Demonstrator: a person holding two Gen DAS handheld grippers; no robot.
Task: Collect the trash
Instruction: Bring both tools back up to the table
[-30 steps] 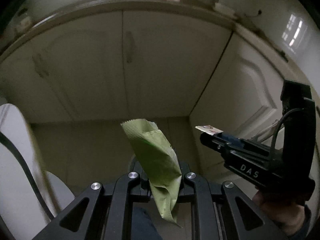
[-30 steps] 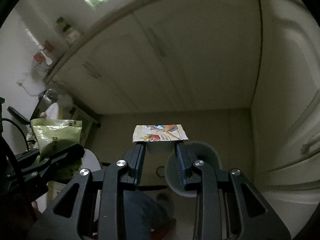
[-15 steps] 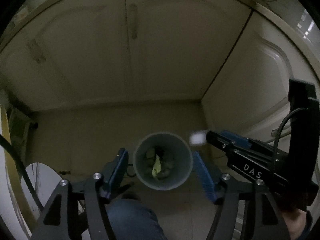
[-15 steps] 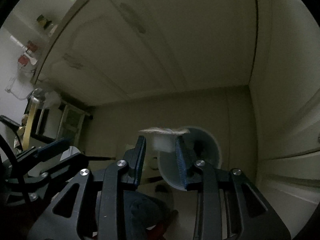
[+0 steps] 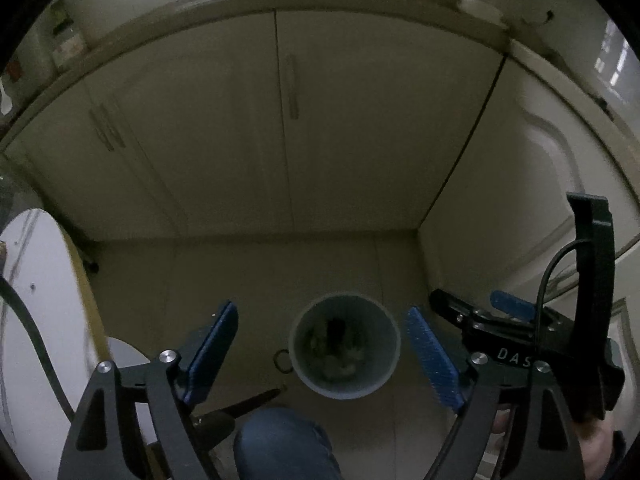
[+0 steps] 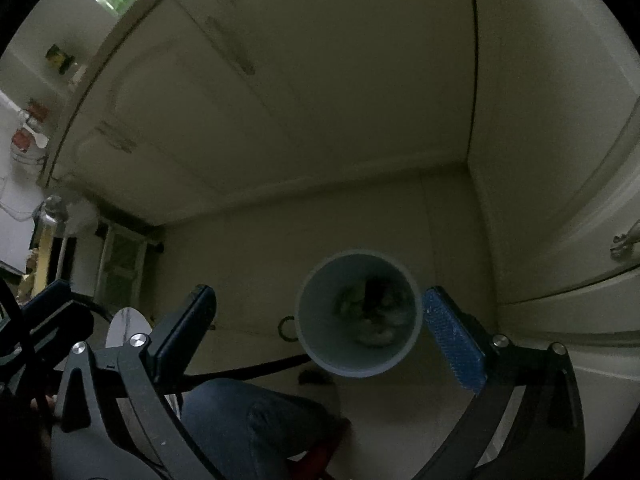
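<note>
- Left wrist view: your left gripper point(image 5: 322, 342) hangs above the floor with its jaws spread wide and nothing between the blue pads point(image 5: 216, 338).
- The grey trash bin point(image 5: 345, 386) stands on the floor point(image 5: 240, 280) directly below the gap, near the corner where the two runs of cabinets point(image 5: 200, 140) meet.
- Trash point(image 5: 334, 350) lies at the bottom of the bin, a dim heap of wrappers; which pieces are which cannot be told in this light.
- Your right gripper point(image 5: 476, 312) shows at the right edge of this view, held level and pointing toward the bin, your hand point(image 5: 600, 436) wrapped on its grip.
- Right wrist view: your right gripper point(image 6: 320, 320) is also tilted down over the bin point(image 6: 356, 364), jaws wide apart, pads point(image 6: 454, 340) bare.
- The bin's mouth sits between the two fingers, a little nearer the right pad, and the wrappers point(image 6: 372, 312) inside are visible.
- The left gripper point(image 6: 48, 312) shows at the left edge of this view.
- Your knee in jeans point(image 6: 248, 412) is below, so you stand close over the bin.
- Judged from this, the drop-off is done for both tools: neither one carries anything.
- No loose trash shows on the floor in either view; a small ring point(image 6: 287, 326) lies just beside the bin, and it is unclear whether that counts as trash.
- Whatever remains to collect must lie outside these views, perhaps up on the counter point(image 5: 320, 0), so you need to turn away from the bin.
</note>
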